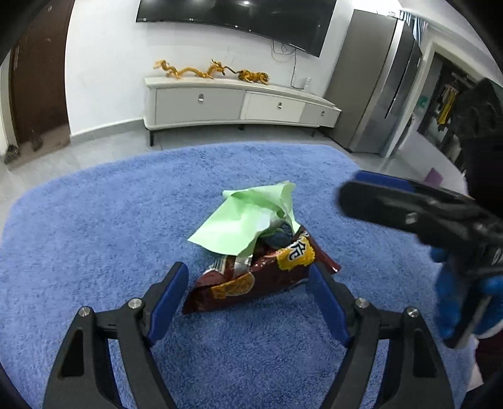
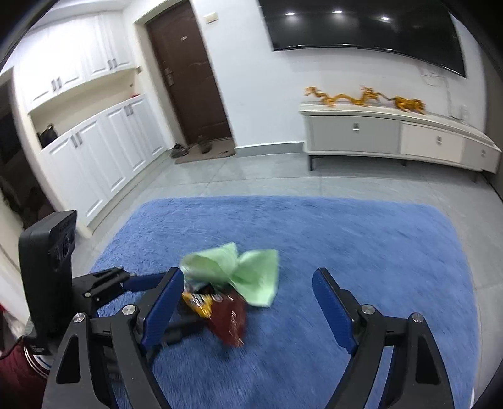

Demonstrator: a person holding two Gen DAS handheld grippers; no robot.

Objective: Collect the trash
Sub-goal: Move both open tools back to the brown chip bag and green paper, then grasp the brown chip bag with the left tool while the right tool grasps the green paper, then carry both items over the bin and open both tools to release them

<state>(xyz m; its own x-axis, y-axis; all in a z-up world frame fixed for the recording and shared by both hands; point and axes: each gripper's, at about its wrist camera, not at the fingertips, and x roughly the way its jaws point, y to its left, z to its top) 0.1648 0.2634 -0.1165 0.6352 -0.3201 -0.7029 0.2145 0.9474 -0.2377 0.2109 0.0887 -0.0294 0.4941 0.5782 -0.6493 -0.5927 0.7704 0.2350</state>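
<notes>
Blue shag rug (image 1: 125, 220), laid over grey floor tiles (image 2: 251, 176); carries the one trash heap on view. Item: dark red snack bag (image 1: 261, 280), crumpled, lying on the rug, mouth gaping. Item: pale green paper (image 1: 245, 220), creased, draped over and partly tucked into the bag mouth, probably so that both can be lifted as one bundle. Left tool (image 1: 248, 280): spread wide, holding nothing, its blue pads either side of the bag's near end, set to close on it; contact cannot be told. Right tool (image 2: 250, 286): also spread wide and empty, hovering near the heap from the other side, well placed to steady or take the paper. Room: white TV cabinet (image 1: 239, 103) against the far wall, golden dragon figures (image 1: 210, 70) along its top, dark television (image 1: 232, 15) above, brown door (image 2: 188, 69), white cupboards (image 2: 103, 151).
</notes>
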